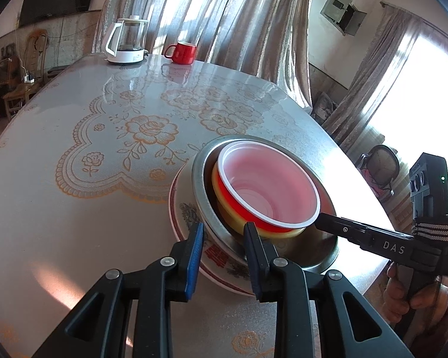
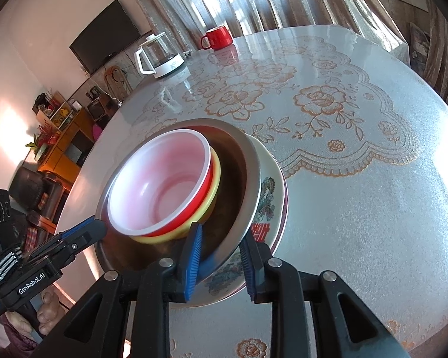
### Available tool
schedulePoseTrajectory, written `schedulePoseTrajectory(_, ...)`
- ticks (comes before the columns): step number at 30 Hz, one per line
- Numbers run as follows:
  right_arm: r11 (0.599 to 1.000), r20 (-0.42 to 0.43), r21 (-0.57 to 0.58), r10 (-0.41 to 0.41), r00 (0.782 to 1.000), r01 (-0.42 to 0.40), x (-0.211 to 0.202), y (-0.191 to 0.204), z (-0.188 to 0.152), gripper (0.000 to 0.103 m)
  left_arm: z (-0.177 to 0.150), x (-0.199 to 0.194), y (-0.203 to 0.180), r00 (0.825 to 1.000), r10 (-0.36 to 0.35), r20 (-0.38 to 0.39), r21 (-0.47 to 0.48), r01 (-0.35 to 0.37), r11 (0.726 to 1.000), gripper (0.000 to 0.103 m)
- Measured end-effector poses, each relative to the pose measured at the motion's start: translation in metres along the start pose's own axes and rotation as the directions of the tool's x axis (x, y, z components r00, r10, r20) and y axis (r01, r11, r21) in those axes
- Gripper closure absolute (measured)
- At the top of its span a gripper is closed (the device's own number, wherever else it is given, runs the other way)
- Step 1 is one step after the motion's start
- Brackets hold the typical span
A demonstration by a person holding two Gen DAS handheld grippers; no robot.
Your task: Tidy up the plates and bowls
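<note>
The stack of plates and bowls sits low and centre in both views, near the tabletop's (image 1: 59,208) near edge: a red bowl (image 1: 268,185) with a white inside nests in a yellow bowl (image 1: 224,205), that in a steel basin (image 1: 203,200), and the basin rests on a flowered plate (image 1: 182,205). I judge the nesting, smallest on top, is meant to make one compact pile that can be shifted as a whole. My left gripper (image 1: 224,235) has narrowly parted jaws straddling the basin's rim at the bottom of the left wrist view, one pad over the plate outside the rim, the other inside the basin beside the yellow bowl; whether the pads press the metal I cannot tell. My right gripper (image 2: 221,241) stands likewise on the other side, jaws slightly apart around the basin rim, one finger inside, one over the plate; again the contact is unclear. Holding opposite sides would keep the pile level if lifted. The basin looks pushed off-centre on the plate, and the bowls lean toward one wall, so a tilt could slide them. Open tabletop stretches across the middle of both frames; a kettle (image 1: 127,40) and red mug (image 1: 182,52) stand well apart at the far edge.
</note>
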State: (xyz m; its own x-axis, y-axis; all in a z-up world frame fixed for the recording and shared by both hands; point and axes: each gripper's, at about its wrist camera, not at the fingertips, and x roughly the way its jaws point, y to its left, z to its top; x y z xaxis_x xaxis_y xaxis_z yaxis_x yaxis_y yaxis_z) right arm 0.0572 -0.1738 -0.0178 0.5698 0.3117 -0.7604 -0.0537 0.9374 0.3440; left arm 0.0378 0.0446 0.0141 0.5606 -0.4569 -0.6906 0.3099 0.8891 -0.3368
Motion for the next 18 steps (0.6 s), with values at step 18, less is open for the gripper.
schedulePoseTrajectory(18, 0.991, 0.112, -0.051, -0.118, 0.987, 0.125, -0.024, 0.018, -0.020, 0.070, -0.015, -0.017, 0.001, 0.977, 0.207, 0.046, -0.019, -0.207, 0.978, 0.059)
